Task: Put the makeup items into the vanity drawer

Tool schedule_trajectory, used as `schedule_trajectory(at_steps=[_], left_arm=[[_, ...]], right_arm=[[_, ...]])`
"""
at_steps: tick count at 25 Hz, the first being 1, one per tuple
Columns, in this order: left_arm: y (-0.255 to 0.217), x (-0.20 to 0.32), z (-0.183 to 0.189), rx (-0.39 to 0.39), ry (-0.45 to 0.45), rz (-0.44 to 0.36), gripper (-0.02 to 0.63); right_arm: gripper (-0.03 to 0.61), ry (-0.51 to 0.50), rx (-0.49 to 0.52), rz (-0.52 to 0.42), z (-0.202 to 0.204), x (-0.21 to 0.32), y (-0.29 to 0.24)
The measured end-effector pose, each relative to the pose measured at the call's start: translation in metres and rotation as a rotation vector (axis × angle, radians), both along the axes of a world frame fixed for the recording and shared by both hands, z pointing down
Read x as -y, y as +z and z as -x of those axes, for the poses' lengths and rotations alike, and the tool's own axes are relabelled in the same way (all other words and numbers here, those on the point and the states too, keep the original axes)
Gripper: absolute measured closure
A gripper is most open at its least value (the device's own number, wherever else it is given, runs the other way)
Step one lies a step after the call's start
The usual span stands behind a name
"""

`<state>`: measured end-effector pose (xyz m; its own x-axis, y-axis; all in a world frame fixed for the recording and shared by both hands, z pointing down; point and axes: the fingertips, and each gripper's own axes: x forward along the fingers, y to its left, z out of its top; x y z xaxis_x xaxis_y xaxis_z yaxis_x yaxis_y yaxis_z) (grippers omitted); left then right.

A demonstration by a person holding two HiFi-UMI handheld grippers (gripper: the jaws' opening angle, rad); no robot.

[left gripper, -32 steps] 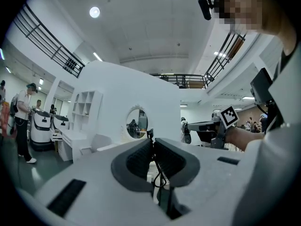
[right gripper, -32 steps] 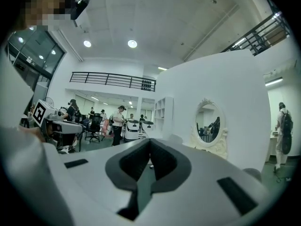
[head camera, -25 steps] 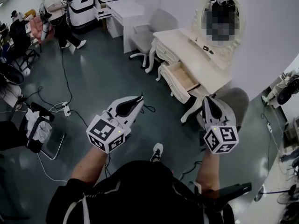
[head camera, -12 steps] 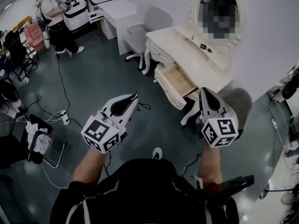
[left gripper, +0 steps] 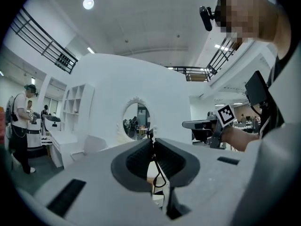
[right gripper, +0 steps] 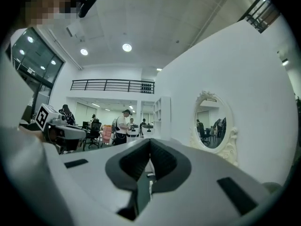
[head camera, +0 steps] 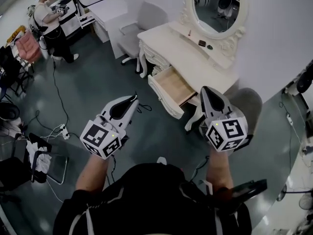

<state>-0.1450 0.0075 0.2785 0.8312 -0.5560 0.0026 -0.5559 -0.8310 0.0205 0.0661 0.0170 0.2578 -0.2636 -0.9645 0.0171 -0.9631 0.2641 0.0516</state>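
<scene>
The white vanity (head camera: 171, 45) stands ahead with its drawer (head camera: 172, 86) pulled open; the wooden bottom that shows is bare. Two small dark makeup items (head camera: 202, 43) lie on the top under the oval mirror (head camera: 217, 6). My left gripper (head camera: 133, 99) is held level over the floor, left of the drawer. Its jaws (left gripper: 151, 138) are closed together, and a thin black cord (left gripper: 157, 173) hangs looped between them. My right gripper (head camera: 205, 90) points at the vanity's near end, shut with nothing in it (right gripper: 150, 142).
A grey chair (head camera: 132, 31) is at the vanity's far end, and a grey seat (head camera: 249, 104) by the near end. Cables and a power strip (head camera: 61, 129) lie on the dark floor. A person (head camera: 49, 26) stands by a white machine far left.
Both grippers have travelled forward with me towards the vanity. The open drawer now sits closer and lower in the head view, and the mirror shows unblurred.
</scene>
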Motion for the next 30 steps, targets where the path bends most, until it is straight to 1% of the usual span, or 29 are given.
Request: schedule_trajectory(at_steps=[3, 7, 10, 14, 21, 26, 30], left_arm=[[0.003, 0.013, -0.028, 0.013, 0.022, -0.003, 0.589], [0.005, 0.033, -0.058, 0.008, 0.035, 0.009, 0.589], [0.005, 0.045, -0.079, 0.014, 0.043, 0.015, 0.589], [0.011, 0.058, -0.105, 0.042, 0.080, 0.017, 0.589], [0.012, 0.094, -0.123, 0.034, 0.156, 0.015, 0.589], [0.020, 0.137, -0.133, 0.019, 0.235, 0.009, 0.589], [0.017, 0.178, -0.137, 0.001, 0.296, 0.005, 0.589]], right_arm=[[0.574, 0.009, -0.015, -0.012, -0.022, 0.008, 0.002], [0.574, 0.017, 0.003, 0.009, -0.053, 0.020, 0.013], [0.574, 0.024, 0.000, 0.001, -0.072, 0.027, 0.013], [0.574, 0.044, 0.012, -0.006, -0.093, 0.039, 0.016], [0.574, 0.114, 0.005, 0.001, -0.109, 0.060, 0.019], [0.574, 0.189, -0.021, 0.005, -0.113, 0.089, 0.023], [0.574, 0.250, -0.029, 0.024, -0.113, 0.118, 0.025]])
